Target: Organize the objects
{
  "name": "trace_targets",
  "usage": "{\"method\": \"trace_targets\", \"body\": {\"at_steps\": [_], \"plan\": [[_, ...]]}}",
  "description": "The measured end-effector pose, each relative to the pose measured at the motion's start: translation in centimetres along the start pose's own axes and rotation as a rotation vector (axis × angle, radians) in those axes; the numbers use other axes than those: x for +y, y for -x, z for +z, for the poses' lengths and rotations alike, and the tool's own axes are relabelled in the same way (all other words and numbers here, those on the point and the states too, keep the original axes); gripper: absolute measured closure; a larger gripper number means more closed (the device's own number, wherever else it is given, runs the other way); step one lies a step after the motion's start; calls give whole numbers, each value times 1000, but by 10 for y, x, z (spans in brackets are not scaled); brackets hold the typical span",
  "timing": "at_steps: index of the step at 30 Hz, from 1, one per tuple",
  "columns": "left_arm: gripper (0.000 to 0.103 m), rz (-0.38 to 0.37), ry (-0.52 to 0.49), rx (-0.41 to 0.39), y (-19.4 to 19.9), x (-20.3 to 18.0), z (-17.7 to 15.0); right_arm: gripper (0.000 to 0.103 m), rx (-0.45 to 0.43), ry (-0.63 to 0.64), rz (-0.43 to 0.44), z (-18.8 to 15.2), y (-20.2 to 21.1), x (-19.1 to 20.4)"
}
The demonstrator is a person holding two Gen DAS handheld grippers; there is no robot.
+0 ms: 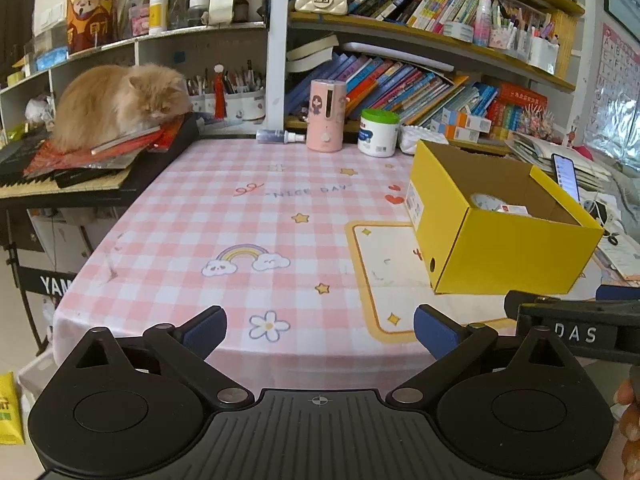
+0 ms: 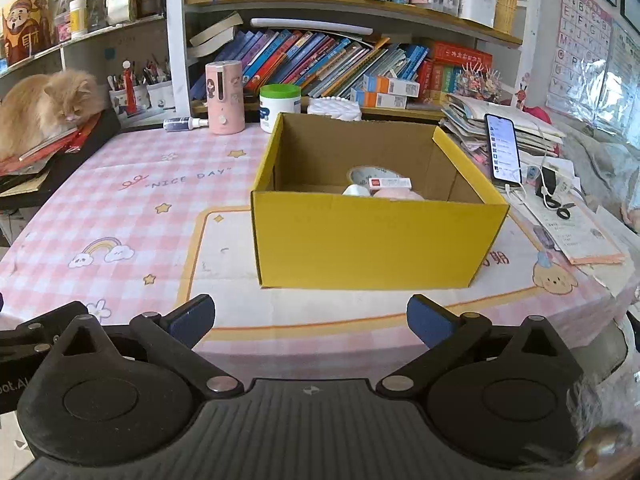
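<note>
A yellow cardboard box (image 2: 372, 240) stands open on the pink checked tablecloth (image 2: 120, 208); it also shows in the left wrist view (image 1: 508, 244). Inside lie a tape roll (image 2: 370, 174), a small white and red carton (image 2: 390, 183) and pink and white items. At the table's back stand a pink cylinder (image 2: 224, 98), a green-lidded white jar (image 2: 280, 106) and a small spray bottle (image 2: 186, 123). My left gripper (image 1: 320, 326) is open and empty over the front edge. My right gripper (image 2: 310, 320) is open and empty in front of the box.
An orange cat (image 1: 116, 100) lies on papers on a keyboard at the left. A phone (image 2: 503, 148) leans on a paper stack right of the box, with cables and sheets. Bookshelves (image 2: 340, 60) line the back.
</note>
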State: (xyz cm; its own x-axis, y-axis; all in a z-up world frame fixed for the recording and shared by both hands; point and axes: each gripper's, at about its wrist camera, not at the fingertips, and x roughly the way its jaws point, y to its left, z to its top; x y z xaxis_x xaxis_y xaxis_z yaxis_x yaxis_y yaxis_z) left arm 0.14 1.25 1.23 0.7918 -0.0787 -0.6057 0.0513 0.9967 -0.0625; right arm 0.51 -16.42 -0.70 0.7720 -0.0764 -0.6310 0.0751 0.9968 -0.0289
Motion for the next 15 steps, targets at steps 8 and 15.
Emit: {"method": "trace_targets", "body": {"at_steps": [8, 15], "plan": [[2, 49, -17, 35, 1, 1, -7, 0, 24, 23, 4, -13, 8, 12], [2, 86, -41, 58, 2, -1, -13, 0, 44, 21, -10, -20, 10, 13]]}}
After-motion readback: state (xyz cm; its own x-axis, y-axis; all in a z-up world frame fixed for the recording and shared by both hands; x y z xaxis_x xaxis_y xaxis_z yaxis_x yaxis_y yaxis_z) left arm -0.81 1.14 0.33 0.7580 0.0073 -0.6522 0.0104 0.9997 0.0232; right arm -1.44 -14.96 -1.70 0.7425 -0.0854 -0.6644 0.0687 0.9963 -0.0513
